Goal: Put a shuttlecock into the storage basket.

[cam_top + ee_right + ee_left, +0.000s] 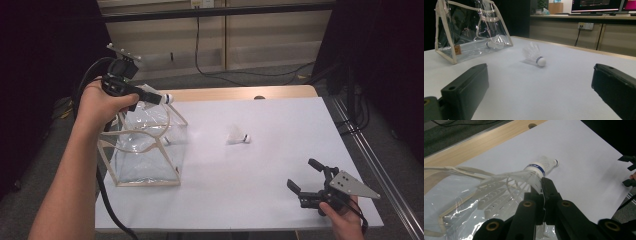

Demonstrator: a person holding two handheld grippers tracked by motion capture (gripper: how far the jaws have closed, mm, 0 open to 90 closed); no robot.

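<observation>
Above the white surface [260, 165], your left gripper's [159, 98] fingers are pinching a shuttlecock [534, 173] over the clear bag [147, 150]; your right gripper's [306, 176] fingers are gaping wide.

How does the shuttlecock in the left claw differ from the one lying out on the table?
The held shuttlecock is pinched in the shut left claw above the clear bag; the loose shuttlecock lies on its side on the white table, untouched. Both are white with a blue band.

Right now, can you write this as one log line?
left tongs: shut on shuttlecock over clear bag | right tongs: open, empty | second shuttlecock: on table
</observation>
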